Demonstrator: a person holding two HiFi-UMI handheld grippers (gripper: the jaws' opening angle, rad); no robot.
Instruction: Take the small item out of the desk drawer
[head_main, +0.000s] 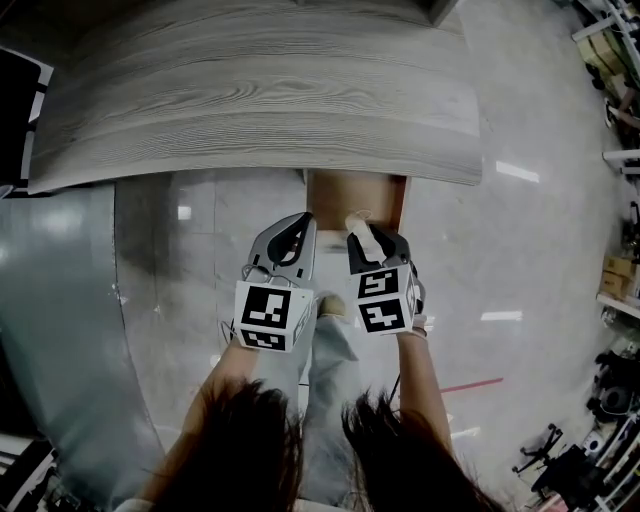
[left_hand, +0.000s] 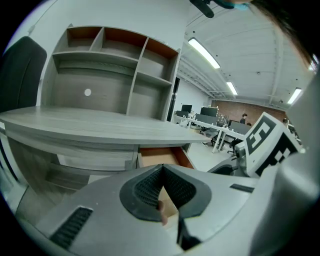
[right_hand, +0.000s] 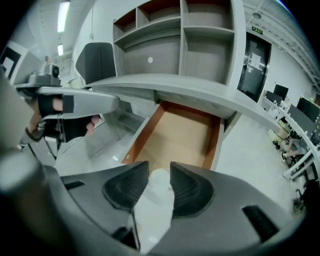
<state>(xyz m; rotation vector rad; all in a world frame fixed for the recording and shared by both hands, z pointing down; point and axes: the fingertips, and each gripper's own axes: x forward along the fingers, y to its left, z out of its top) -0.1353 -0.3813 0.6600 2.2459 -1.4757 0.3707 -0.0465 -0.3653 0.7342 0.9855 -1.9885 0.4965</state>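
With the drawer (right_hand: 182, 130) open, your right tongs (right_hand: 159, 169) stand apart round the white item (right_hand: 156, 200) at its front, the lift-out seemingly still to do; left tongs (left_hand: 161, 169) closed, empty.

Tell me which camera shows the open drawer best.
Right gripper view: it looks into the drawer, showing its wooden bottom. Head view catches only its front past the desk edge; left gripper view, a sliver.

- We counted one grey desk (head_main: 260, 110) before us, with one open drawer (right_hand: 185, 132).
- We saw two grippers: the left gripper (head_main: 304, 220) and the right gripper (head_main: 366, 228).
- We found one white item (right_hand: 155, 200).
- We noted one shelf unit (left_hand: 110, 65) and one black chair (right_hand: 97, 60) nearby.
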